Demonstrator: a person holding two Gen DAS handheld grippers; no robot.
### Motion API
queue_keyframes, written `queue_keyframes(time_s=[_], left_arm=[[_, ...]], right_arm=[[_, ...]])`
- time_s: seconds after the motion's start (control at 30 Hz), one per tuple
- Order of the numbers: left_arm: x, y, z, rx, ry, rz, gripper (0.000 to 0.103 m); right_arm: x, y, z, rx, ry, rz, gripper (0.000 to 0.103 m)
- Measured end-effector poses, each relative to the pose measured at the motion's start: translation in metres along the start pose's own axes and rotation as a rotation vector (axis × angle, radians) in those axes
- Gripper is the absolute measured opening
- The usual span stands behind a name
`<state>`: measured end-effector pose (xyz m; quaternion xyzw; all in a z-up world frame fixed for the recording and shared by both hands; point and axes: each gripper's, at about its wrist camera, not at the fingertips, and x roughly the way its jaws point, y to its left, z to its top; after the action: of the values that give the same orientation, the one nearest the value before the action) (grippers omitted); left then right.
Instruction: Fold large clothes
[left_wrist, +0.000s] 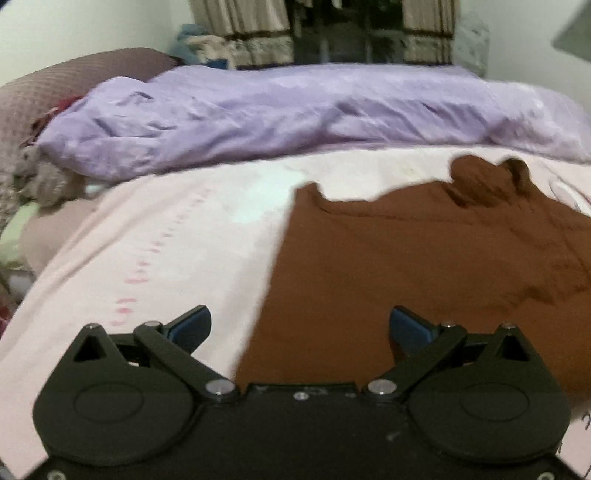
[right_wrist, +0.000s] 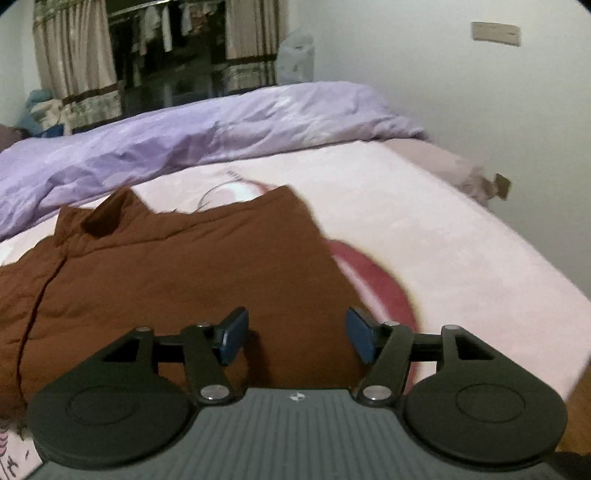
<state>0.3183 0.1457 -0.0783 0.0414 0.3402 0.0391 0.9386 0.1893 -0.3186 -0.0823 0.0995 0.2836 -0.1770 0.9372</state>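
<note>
The brown garment (right_wrist: 177, 266) lies spread on the pink bed sheet (left_wrist: 166, 236), near the front edge of the bed, with a rumpled collar or hood at its far end and a lilac duvet (left_wrist: 258, 110) bunched well beyond it. The left claw (left_wrist: 300, 326) is spread wide and holds nothing; it hovers above the garment's left border, one finger over the sheet and the other over the cloth. The right claw (right_wrist: 296, 334) is likewise spread and empty, positioned over the garment's near right portion, with the right edge of the cloth just beside it. Both views are motion-blurred. Judged from this layout, the garment appears partly folded into a rough rectangle, and the step in hand is a repositioning between folds. The next move calls for each claw to descend onto a chosen edge or corner, pinch only the intended layers, and lift evenly so the cloth does not bunch or drag the sheet.
</note>
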Motion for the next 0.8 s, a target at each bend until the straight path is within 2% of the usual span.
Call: queue_keyframes(time_s=[0.07,0.1,0.13,0.17,0.23,0.37,0.47,0.5,0.57,0.6,0.7,0.73,0.77,0.8], left_arm=[[0.017,0.004,-0.006,0.029,0.058,0.066,0.103],[0.034,0.002,-0.014,0.067,0.108,0.1,0.103],[0.046,0.004,-0.022,0.074,0.121,0.085,0.103],[0.05,0.01,-0.029,0.021,0.104,0.054,0.103],[0.044,0.018,-0.028,-0.052,0.1,0.047,0.103],[0.023,0.01,-0.019,0.024,0.056,0.103,0.103],[0.011,0.003,-0.014,0.012,0.039,0.056,0.103],[0.012,0.001,-0.016,0.011,0.044,0.045,0.103],[0.017,-0.005,-0.019,0.032,0.06,0.061,0.103],[0.02,-0.007,-0.02,0.036,0.063,0.064,0.103],[0.017,-0.004,-0.018,0.027,0.064,0.061,0.103],[0.016,-0.004,-0.017,0.031,0.066,0.061,0.103],[0.019,-0.005,-0.015,0.035,0.068,0.062,0.103],[0.02,-0.007,-0.014,0.041,0.067,0.065,0.103]], right_arm=[[0.001,-0.012,-0.001,0.01,0.018,0.004,0.069],[0.01,-0.018,-0.004,0.013,0.049,-0.011,0.063],[0.02,-0.023,-0.008,0.022,0.087,-0.038,0.064],[0.027,-0.03,-0.013,0.05,0.106,-0.034,0.065],[0.029,-0.043,-0.018,0.143,0.098,0.012,0.069],[0.025,-0.046,-0.013,0.178,0.093,-0.003,0.079],[0.026,-0.049,-0.014,0.245,0.12,-0.025,0.094],[0.029,-0.053,-0.016,0.297,0.137,-0.019,0.094],[0.037,-0.065,-0.025,0.431,0.163,0.048,0.098],[0.037,-0.07,-0.029,0.494,0.142,0.078,0.099],[0.041,-0.072,-0.029,0.565,0.143,0.142,0.099],[0.042,-0.072,-0.029,0.59,0.145,0.175,0.095],[0.044,-0.071,-0.029,0.611,0.146,0.214,0.085],[0.048,-0.07,-0.029,0.638,0.165,0.251,0.084]])
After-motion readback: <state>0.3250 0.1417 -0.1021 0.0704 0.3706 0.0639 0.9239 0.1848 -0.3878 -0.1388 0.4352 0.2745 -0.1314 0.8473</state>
